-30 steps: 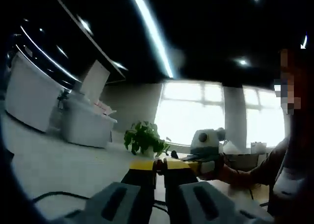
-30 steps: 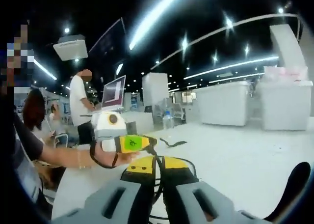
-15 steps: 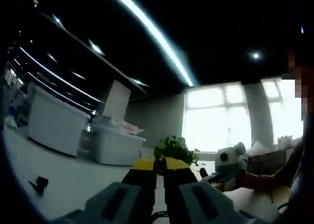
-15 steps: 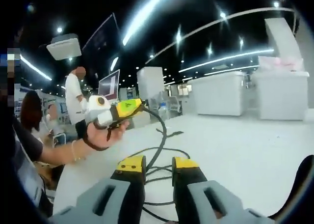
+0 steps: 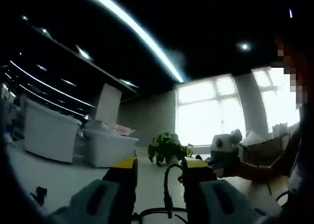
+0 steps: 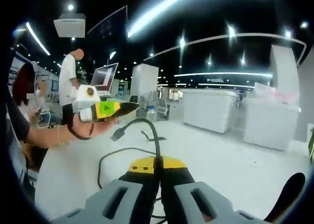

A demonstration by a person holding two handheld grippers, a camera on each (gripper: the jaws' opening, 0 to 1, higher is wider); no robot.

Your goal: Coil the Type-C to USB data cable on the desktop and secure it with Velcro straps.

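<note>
While the right gripper [image 6: 158, 161] is clamped on the cable [image 6: 149, 130] and the left gripper [image 5: 159, 166] stands apart, coiling has barely begun and the strap [image 6: 153, 137] lies unused.

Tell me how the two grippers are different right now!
The right gripper has its yellow-tipped fingers pressed together, pinching the black data cable, which arches up from them. The left gripper has its fingers spread apart, and the cable stands loose between them. Both have grey bodies and yellow-and-black fingers.
</note>
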